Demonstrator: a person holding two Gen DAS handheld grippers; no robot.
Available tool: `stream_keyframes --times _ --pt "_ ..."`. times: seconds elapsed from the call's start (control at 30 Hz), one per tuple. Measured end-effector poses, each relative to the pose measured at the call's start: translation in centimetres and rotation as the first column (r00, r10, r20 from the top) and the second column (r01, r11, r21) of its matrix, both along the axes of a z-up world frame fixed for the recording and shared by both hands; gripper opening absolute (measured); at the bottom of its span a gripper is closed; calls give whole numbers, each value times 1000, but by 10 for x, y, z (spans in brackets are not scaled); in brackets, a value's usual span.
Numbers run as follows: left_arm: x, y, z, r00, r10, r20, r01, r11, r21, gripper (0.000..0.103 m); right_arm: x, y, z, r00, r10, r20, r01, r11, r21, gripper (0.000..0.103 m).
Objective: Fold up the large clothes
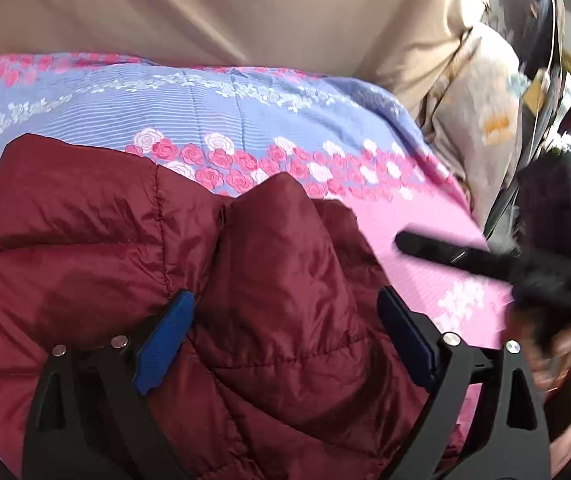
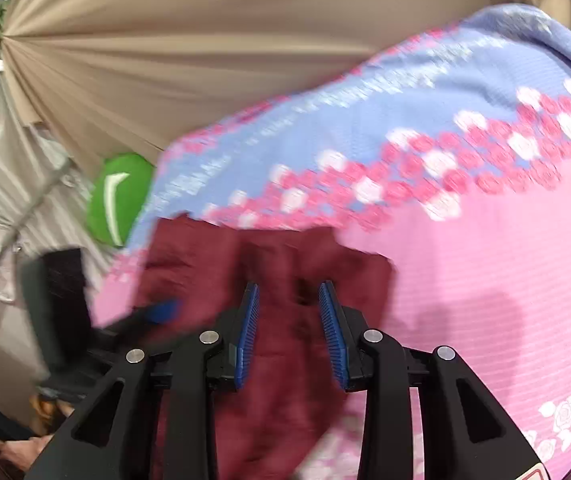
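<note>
A dark red quilted puffer jacket (image 1: pixel 125 240) lies on a bed with a pink and blue floral cover (image 1: pixel 245 100). My left gripper (image 1: pixel 285 300) is wide open, its blue pads on either side of a raised fold of the jacket. The right gripper shows blurred at the right of the left wrist view (image 1: pixel 485 256), over the pink cover. In the right wrist view the jacket (image 2: pixel 285 380) is blurred; my right gripper (image 2: pixel 289 292) is partly open just above it, holding nothing. The left gripper's blue pad (image 2: pixel 163 310) shows at the jacket's left edge.
Beige curtain fabric (image 1: pixel 205 8) hangs behind the bed. A green cushion (image 2: pixel 119 196) sits at the bed's far left corner beside silvery fabric (image 2: pixel 5 168). A patterned pillow or bedding (image 1: pixel 481 120) lies at the bed's right, with dark clutter beyond.
</note>
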State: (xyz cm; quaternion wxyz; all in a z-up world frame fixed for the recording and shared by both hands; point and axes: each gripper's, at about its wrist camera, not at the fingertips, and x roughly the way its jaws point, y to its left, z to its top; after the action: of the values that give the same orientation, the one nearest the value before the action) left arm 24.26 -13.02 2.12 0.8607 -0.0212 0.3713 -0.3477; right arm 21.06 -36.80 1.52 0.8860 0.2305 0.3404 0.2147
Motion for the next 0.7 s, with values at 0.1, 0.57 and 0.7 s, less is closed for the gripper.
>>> stream_keyframes --times 0.1,0.57,0.7 --pt "-12 6 8 999 46 14 -46 999 7 89 15 19 8 996 94 -2 -94 995 23 34" --pt "-67 73 36 962 259 90 -268 956 117 90 -36 29 -4 993 -105 60 110 991 -81 2" --pt "-63 70 17 959 281 44 -284 946 157 90 -25 43 -46 988 -147 -56 132 968 -214 2"
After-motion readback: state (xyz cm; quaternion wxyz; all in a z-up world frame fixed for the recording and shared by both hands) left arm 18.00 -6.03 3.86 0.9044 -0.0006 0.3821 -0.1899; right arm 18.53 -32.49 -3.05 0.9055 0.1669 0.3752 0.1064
